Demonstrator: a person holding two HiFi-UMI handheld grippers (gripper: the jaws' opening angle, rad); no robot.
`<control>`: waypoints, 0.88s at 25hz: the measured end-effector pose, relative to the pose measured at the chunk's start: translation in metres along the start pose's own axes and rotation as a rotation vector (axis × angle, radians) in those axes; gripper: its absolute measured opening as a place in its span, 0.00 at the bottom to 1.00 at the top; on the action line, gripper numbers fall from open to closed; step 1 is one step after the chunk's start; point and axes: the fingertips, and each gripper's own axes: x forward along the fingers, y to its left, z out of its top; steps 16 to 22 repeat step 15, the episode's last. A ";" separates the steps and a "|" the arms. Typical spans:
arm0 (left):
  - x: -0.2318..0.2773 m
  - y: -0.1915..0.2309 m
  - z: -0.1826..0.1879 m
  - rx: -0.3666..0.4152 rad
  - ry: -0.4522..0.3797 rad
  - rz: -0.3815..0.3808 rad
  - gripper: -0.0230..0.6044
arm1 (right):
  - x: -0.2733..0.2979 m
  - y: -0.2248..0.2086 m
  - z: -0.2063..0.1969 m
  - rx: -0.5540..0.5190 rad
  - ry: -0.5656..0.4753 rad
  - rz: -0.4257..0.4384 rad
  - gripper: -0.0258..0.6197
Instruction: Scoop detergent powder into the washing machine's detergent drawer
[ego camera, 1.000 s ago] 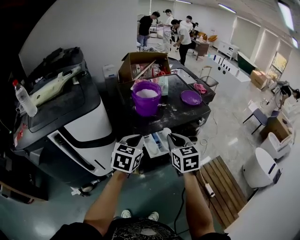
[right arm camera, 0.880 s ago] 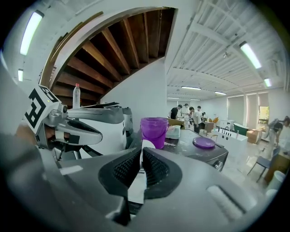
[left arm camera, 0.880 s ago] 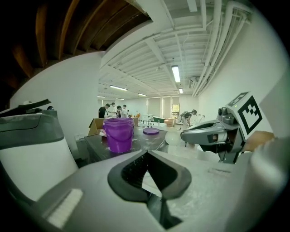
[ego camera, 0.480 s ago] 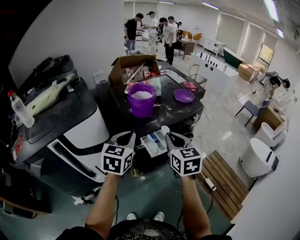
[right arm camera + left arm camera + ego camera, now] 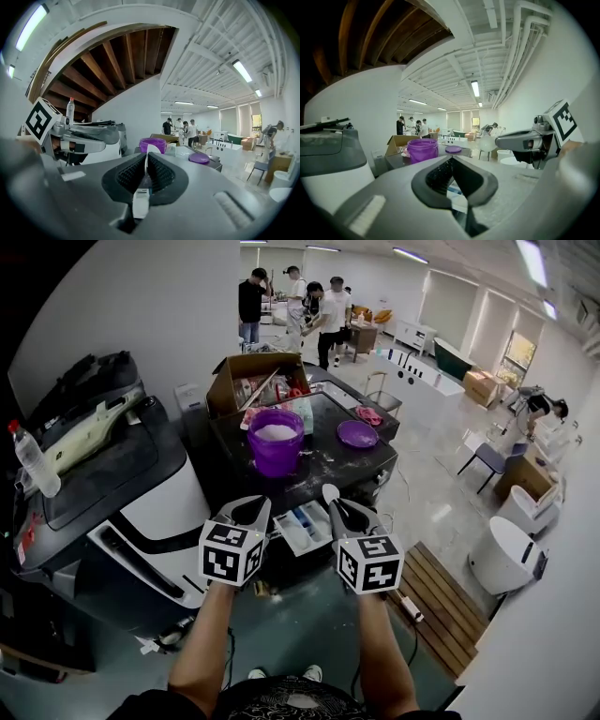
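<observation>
Right gripper (image 5: 146, 161) clenched on white scoop (image 5: 140, 203), bowl poking past jaw tips. Left gripper (image 5: 451, 161) closed, nothing between pads. Open detergent drawer (image 5: 305, 526) between both jaw sets, just ahead. Purple powder tub (image 5: 276, 442) farther ahead, atop washing machine (image 5: 328, 467).

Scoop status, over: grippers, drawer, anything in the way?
Right gripper shut on white scoop. Left gripper shut, empty. Detergent drawer open ahead, purple powder tub behind it. Nothing blocking.
</observation>
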 end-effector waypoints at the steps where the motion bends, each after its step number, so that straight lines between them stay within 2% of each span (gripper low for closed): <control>1: 0.000 0.000 0.001 0.001 -0.004 -0.001 0.04 | -0.001 -0.001 0.001 -0.002 0.000 -0.002 0.09; 22: 0.000 0.000 -0.002 0.005 0.015 0.000 0.04 | 0.001 0.000 0.000 -0.004 0.004 -0.004 0.09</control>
